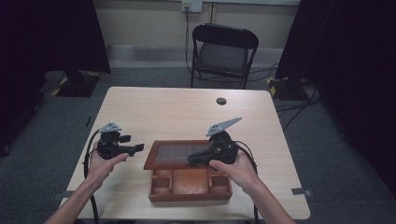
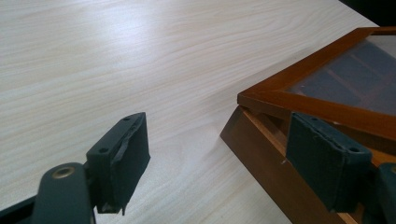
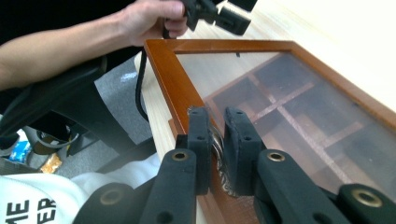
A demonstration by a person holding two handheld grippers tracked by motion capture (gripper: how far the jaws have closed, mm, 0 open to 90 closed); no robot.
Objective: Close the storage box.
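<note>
So the brown wooden compartment box (image 1: 190, 183) sits at the near edge of the light wood-grain table (image 1: 173, 109), around 6 o'clock from the table's middle. Its glass-paned wooden lid (image 1: 176, 155) is slid or lifted back toward 12 o'clock, leaving the front row of compartments open.

From the high view you can only tell that the right hand-held gripper (image 1: 194, 160) is down on the lid's near rail. The right gripper view fills in the rest: the jaws are nearly closed and pinch a small metal handle (image 3: 219, 158) on the lid's frame, pads pressed on either side of it. That view also looks through the glass at the dividers underneath, which the high view just shows as a dark pane.

The left hand-held gripper (image 1: 138, 149) hangs at 9 o'clock of the box, just beside the lid's left corner. In the left gripper view its jaws are spread wide with nothing between them but bare table, and the lid corner (image 2: 289, 100) with the box wall below it sits right behind the right-side jaw. Can't tell if it touches.

Other stuff: a black folding chair (image 1: 223, 51) past the table's far edge at 12 o'clock, and a small dark round cap (image 1: 221, 101) in the tabletop near that edge. Nothing lies between the left jaws and the box.
</note>
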